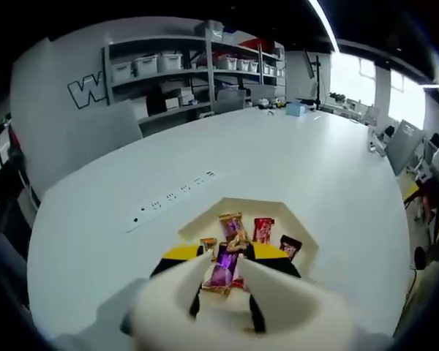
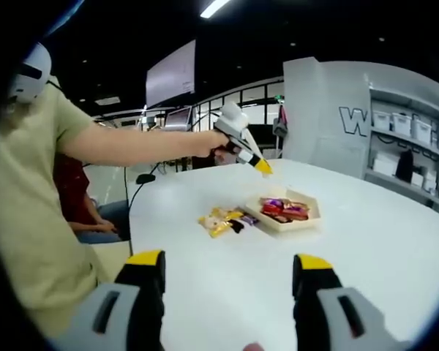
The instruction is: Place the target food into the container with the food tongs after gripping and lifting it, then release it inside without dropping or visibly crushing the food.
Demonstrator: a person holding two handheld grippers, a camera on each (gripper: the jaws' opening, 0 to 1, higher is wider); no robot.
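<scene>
left gripper (image 1: 223,274), frame bottom, clamps a purple snack (image 1: 223,269) above the tray (image 1: 305,232); squeezing harder could crush it.

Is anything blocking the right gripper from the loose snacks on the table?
No, nothing visible. Only bare table lies between the right gripper and the loose snacks. The left gripper is up in the air beyond them.

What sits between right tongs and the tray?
Right gripper view: mostly bare white table; a loose pile of yellow-wrapped snacks lies just short of the shallow beige tray.
</scene>
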